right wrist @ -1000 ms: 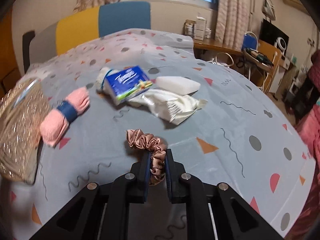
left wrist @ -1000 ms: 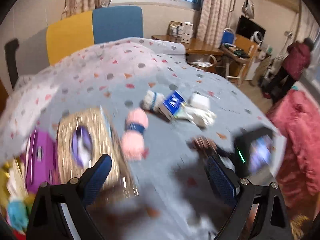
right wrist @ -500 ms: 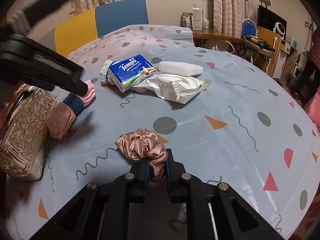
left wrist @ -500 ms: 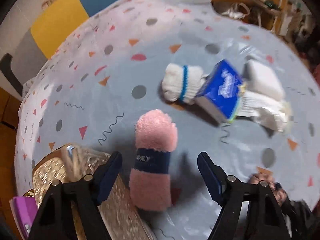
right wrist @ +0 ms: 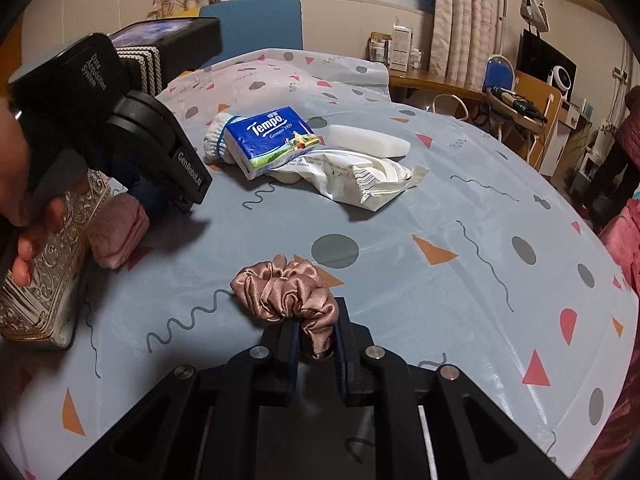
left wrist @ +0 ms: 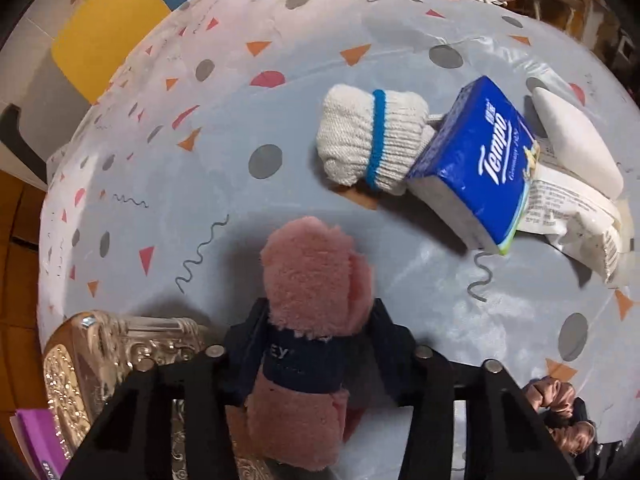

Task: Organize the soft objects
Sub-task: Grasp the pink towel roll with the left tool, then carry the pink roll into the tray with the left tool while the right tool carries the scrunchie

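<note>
A pink fluffy roll with a navy band [left wrist: 308, 264] lies on the patterned tablecloth [left wrist: 192, 208], next to a gold box. My left gripper [left wrist: 316, 332] points steeply down over it. Its jaws are closing, and the pads touch the roll at the band on both sides. In the right wrist view the roll [right wrist: 118, 232] sticks out beneath that gripper. My right gripper [right wrist: 316, 336] holds a bronze satin scrunchie [right wrist: 284, 292] that rests on the cloth. Its jaws are starting to open, with the scrunchie still between the pads. A white sock roll with a blue band [left wrist: 368, 140] lies further back.
A blue Tempo tissue pack [left wrist: 480, 164] leans on the white roll. Beside it lie a white sponge-like block [left wrist: 576, 140] and a crumpled white wrapper [left wrist: 580, 220]. An ornate gold box [right wrist: 52, 248] stands at the left, a purple item [left wrist: 36, 440] beyond it. A hand [right wrist: 20, 208] grips the left tool.
My left gripper swung down over the pink roll and its jaws narrowed from wide apart onto the roll. My right gripper stayed put, and the scrunchie sank onto the cloth.
</note>
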Demonstrator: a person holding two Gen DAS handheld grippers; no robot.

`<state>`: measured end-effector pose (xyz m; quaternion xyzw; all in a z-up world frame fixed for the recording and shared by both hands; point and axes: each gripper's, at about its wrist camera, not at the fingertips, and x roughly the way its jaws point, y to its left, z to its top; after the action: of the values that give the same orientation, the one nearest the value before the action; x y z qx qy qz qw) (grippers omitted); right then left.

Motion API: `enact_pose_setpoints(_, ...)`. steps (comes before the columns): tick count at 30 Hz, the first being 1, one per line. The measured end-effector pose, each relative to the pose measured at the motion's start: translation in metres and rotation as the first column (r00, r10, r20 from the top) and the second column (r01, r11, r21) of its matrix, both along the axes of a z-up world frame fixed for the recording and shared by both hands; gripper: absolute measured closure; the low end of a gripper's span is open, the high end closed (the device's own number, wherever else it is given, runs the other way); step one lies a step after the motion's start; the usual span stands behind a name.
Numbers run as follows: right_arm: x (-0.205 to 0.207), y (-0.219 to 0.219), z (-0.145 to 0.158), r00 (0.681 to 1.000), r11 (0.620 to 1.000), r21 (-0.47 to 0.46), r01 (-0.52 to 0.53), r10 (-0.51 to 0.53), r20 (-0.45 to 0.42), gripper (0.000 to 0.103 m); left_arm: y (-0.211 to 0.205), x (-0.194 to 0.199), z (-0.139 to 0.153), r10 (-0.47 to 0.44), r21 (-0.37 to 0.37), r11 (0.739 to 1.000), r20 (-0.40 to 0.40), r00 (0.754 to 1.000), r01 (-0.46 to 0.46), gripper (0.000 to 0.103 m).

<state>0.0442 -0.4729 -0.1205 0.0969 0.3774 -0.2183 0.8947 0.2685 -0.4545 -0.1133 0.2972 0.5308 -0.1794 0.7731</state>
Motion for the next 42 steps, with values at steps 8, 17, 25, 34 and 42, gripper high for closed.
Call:
enact_pose_setpoints(8,-0.001,-0.001,-0.001,1.0,1.0,0.012,0.0,-0.001,0.015,0.088,0.003,-0.015,0.014,-0.051,-0.148,0.988,-0.039,0.998,0.045,0.068)
enact_pose_setpoints(17,-0.002,0.0,-0.001,1.0,1.0,-0.001,0.004,-0.004,0.021,0.088,0.05,-0.054,0.08,-0.078,-0.43,0.901,-0.048,0.996,0.05,0.068)
enact_pose_setpoints(25,-0.003,0.007,0.003,1.0,0.999,-0.031,0.013,-0.013,-0.008,0.09,0.141,-0.109,0.152,-0.103,-0.612,0.785,0.018,0.995,0.093,0.068)
enact_pose_setpoints(34,-0.037,0.077,0.032,0.995,0.993,0.064,-0.098,0.097,0.025,0.091,0.309,-0.128,0.17,0.114,-0.708,0.7,-0.013,0.993,-0.089,0.068)
enact_pose_setpoints(42,-0.056,0.166,0.075,0.95,0.949,0.068,-0.309,0.305,0.064,0.091,0.411,-0.094,0.125,0.299,-0.685,0.67,-0.104,0.949,-0.286,0.068)
